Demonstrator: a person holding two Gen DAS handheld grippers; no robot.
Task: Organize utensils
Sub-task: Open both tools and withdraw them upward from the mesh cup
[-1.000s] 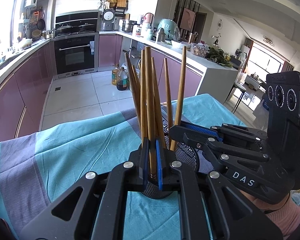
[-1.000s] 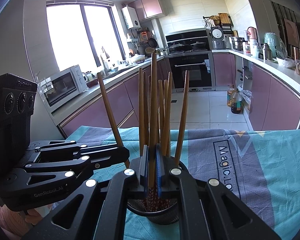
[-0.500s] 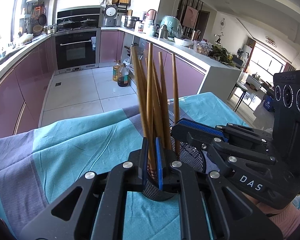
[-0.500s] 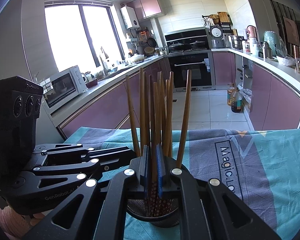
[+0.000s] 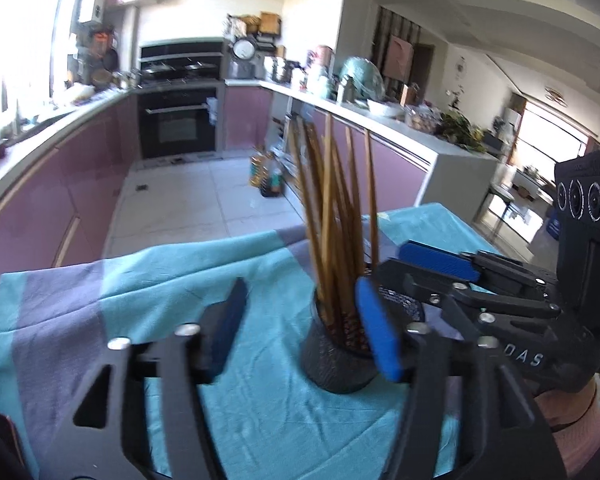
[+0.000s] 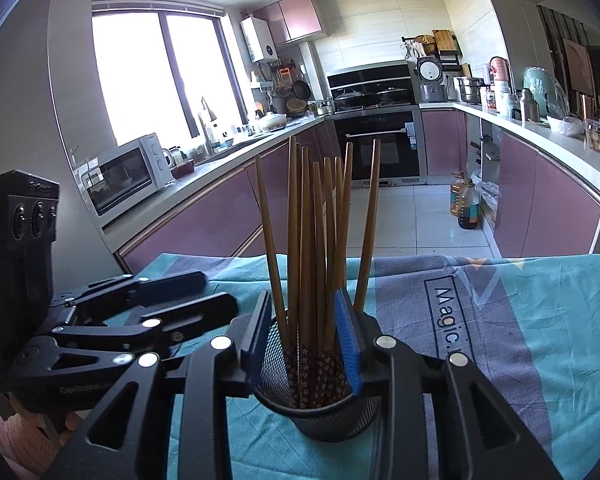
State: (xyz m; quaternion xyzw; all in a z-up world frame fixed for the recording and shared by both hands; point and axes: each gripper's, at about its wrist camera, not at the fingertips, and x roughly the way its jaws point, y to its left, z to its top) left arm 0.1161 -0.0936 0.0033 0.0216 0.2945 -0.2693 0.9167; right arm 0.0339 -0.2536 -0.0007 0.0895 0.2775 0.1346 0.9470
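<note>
Between your two grippers stands the black mesh holder [image 6: 320, 408], and neither of them grips anything now. Your right gripper [image 6: 308, 336] has just been opening: its blue pads [image 6: 350, 340] stand apart on either side of the bundle of wooden chopsticks [image 6: 308, 248], and you can see a gap between pads and sticks, so the sticks are released. Your left gripper [image 5: 300, 332] has also just been opening, and wider; its jaws are spread well apart, with the holder's left edge just inside its right pad and bare cloth behind the rest of the gap. In the right wrist view your left gripper [image 6: 196, 292] lies just left of the holder, fingers pointing toward it.

The chopsticks stand upright in the holder, fanned slightly, their patterned ends down inside the mesh. The holder rests on the teal and purple tablecloth [image 6: 540, 340], near its front edge. Beyond the table you face purple kitchen cabinets [image 6: 204, 220], a white microwave [image 6: 124, 176] and a black oven [image 6: 380, 148].
</note>
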